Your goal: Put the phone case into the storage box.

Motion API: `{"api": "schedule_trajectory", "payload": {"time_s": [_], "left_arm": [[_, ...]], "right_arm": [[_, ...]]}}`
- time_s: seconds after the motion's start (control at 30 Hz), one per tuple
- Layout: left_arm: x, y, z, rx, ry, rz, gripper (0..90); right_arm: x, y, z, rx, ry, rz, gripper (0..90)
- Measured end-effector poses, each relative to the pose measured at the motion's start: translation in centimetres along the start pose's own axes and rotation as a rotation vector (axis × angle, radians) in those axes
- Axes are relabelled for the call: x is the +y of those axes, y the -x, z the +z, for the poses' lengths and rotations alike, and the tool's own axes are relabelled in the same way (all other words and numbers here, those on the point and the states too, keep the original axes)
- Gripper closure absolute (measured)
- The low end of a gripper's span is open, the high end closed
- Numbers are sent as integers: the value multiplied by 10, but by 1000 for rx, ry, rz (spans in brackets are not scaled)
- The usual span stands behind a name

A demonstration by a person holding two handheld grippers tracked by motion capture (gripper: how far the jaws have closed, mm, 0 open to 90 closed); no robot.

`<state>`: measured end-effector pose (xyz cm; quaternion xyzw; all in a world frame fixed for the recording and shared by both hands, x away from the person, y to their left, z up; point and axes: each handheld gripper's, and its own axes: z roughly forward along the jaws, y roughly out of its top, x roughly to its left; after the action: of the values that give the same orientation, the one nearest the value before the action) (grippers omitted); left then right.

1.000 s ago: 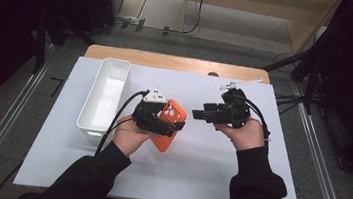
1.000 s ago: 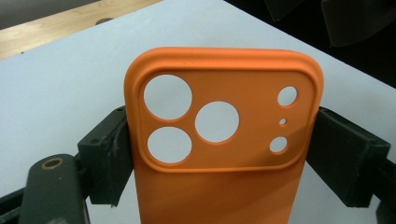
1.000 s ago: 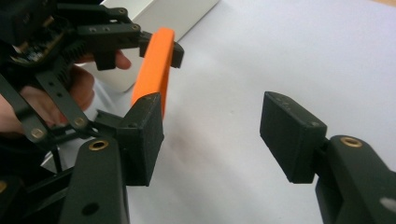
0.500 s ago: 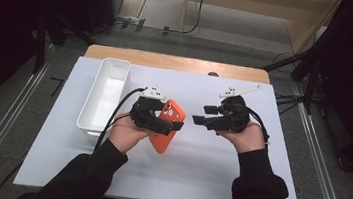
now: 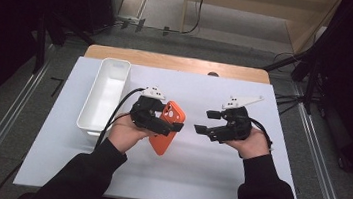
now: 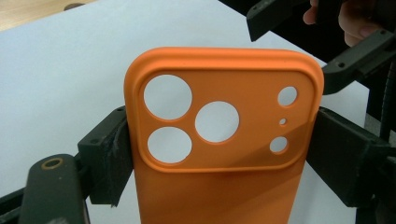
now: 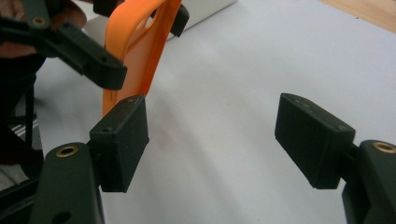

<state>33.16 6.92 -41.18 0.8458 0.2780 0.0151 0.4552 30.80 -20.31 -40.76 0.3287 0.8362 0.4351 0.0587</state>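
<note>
Orange and soft-looking, the phone case (image 5: 167,127) is clamped by its two long edges between the jaws of the left gripper (image 5: 159,122), just right of the white tray (image 5: 106,94). The right gripper (image 5: 207,123) is level and points at the case. Its jaws have just been opening and have nothing between them.

Wooden table (image 5: 178,62), a strip of bare wood along its far edge, large white sheet (image 5: 197,167) covering most of its top, long white tray (image 5: 104,96) lying on the sheet's left side, lengthwise
</note>
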Motion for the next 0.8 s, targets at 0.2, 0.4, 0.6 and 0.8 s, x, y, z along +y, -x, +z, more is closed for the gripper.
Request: {"api": "schedule_trajectory", "payload": {"time_s": [0.2,0.4,0.6,0.8], "left_arm": [[0,-1,-1,-15,2,-6,165],[1,-4,-4,-13,5,-11,164],[1,-4,-5,-25,1,-17,164],[1,-6,-6,-38,7,-26,164]], "right_arm": [[-9,-4,-2,5,-10,8,235],[-19,-7,0,15,-17,12,235],[-28,-13,4,29,-19,-11,236],[-40,-19,4,11,-5,-18,236]]}}
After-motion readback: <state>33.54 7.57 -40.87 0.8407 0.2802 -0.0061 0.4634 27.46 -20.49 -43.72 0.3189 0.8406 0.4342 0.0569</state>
